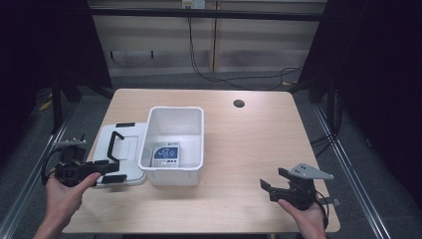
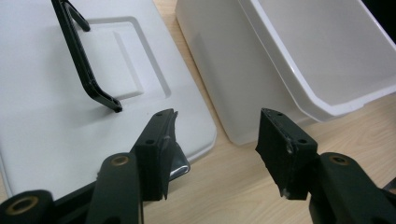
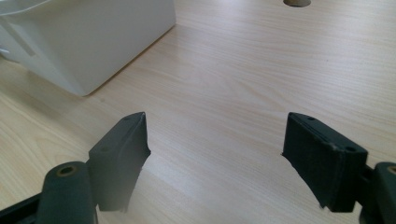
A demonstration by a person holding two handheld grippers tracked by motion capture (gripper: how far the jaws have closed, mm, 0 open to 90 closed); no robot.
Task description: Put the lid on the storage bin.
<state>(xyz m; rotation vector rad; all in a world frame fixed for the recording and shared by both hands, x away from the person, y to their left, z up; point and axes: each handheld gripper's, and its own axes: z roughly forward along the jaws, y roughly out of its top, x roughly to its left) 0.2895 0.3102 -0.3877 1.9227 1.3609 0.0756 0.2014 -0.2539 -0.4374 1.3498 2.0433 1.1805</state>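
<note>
High view: left tongs hang half open, empty, over the white lid beside the tub; right tongs gape empty above the tabletop.

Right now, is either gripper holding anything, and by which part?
Nothing is held. The left gripper hangs open over the lid's corner; the right gripper is open above bare table.
</note>
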